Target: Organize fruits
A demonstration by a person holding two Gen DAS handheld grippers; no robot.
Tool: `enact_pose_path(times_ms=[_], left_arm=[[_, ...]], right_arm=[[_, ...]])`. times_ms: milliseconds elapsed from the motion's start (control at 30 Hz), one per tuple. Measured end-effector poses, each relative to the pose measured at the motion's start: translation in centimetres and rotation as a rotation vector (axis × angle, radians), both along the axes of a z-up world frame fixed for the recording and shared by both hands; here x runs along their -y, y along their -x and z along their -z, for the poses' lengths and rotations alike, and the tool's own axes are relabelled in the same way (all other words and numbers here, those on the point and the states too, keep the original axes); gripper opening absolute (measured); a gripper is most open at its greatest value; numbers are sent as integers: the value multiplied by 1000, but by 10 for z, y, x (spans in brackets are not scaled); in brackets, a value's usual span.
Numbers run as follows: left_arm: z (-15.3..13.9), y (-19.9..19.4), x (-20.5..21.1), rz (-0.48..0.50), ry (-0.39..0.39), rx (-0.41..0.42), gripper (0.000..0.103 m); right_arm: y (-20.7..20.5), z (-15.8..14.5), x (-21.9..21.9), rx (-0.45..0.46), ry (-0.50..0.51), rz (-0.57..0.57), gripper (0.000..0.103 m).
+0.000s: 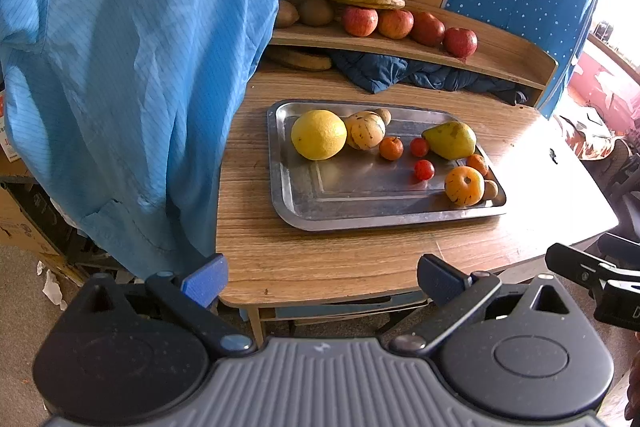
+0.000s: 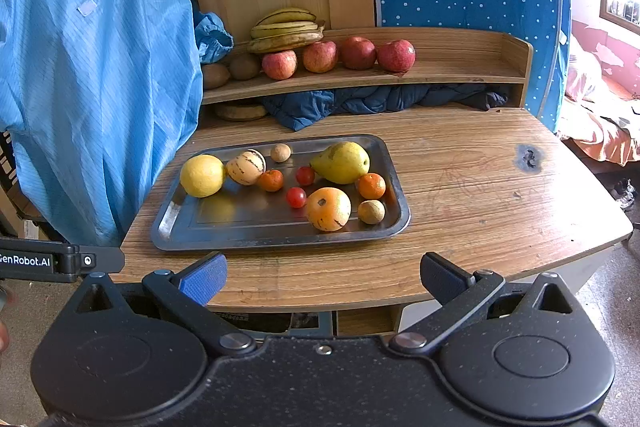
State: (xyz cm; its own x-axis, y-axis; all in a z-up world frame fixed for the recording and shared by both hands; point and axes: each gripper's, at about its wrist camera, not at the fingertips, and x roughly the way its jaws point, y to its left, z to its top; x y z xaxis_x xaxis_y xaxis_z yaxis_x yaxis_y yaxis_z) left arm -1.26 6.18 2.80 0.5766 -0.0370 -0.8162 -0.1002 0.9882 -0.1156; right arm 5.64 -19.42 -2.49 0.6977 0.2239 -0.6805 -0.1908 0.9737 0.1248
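The pear (image 2: 341,163) lies on the tray (image 2: 276,233), stem end pointing left.

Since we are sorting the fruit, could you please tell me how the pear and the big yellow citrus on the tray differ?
The pear is greenish yellow and tapers to a narrow end; the citrus is bright yellow and round. The pear lies on its side toward the tray's right; the citrus sits at the left end, against a striped fruit. Both are among the largest fruits on the tray.
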Motion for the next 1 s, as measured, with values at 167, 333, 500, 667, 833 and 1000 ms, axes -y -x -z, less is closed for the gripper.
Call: enact_pose_path(times_ms=[167, 333, 500, 667, 833, 1000], left_arm=[[-2, 0, 2, 1, 3, 0, 102], [-4, 0, 3, 4, 17, 5, 102], [-4, 0, 4, 5, 24, 2, 102], [-4, -1, 4, 7, 28, 6, 102], [-4, -1, 5, 9, 32, 4, 102], [-3, -3, 5, 5, 34, 0, 102]], right_arm=[[1, -1, 1, 2, 1, 1, 102], [1, -1, 0, 1, 1, 2, 102], [1, -2, 1, -1, 0, 2, 102], [1, -1, 1, -1, 0, 3, 102], [1, -1, 2, -2, 0, 3, 102], [3, 1, 4, -6, -1, 1, 102]])
